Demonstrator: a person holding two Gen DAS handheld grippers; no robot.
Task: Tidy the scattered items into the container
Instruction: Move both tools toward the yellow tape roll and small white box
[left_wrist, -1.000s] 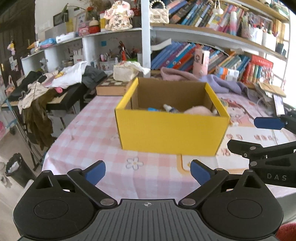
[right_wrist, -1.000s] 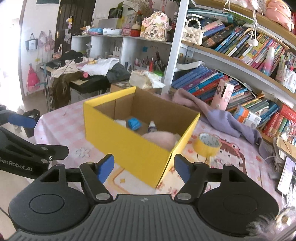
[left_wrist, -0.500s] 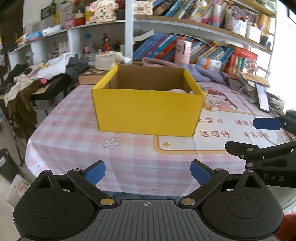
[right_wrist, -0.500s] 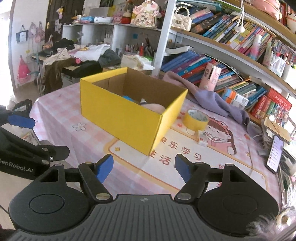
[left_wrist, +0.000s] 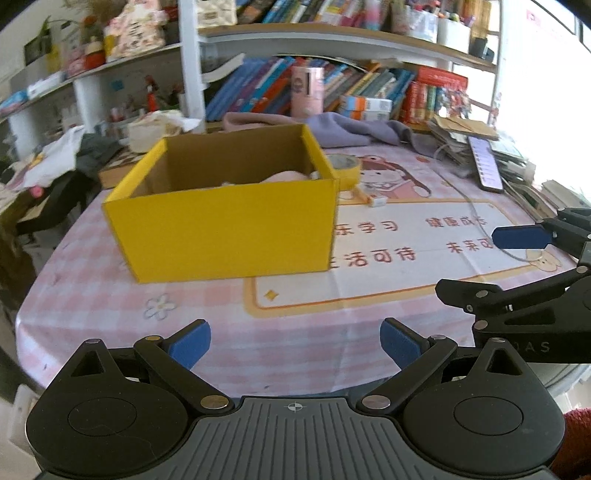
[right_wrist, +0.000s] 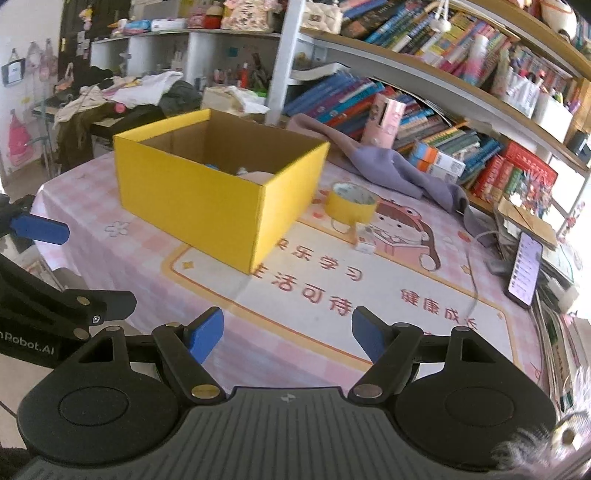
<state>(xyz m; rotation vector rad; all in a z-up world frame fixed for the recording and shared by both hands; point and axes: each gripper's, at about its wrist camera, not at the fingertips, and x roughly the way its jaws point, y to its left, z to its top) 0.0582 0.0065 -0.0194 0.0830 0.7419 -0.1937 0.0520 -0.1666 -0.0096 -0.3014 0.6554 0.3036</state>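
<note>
While open-topped, yellow box (right_wrist: 207, 195), brown inside, pink item within.

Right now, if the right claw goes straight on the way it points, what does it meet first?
Probably the bare printed mat on the table; nothing stands between the open right claw and it. The yellow box lies left of that line, though depth is unclear.

Reads "Robot.AI" on left gripper (right_wrist: 33, 236) body, "DAS" on right gripper (left_wrist: 517, 236) body, Chinese "活可待" etc. on cartoon mat (right_wrist: 369, 288).

Yellow box (left_wrist: 229, 229) on checkered tablecloth (left_wrist: 110, 295)
</note>
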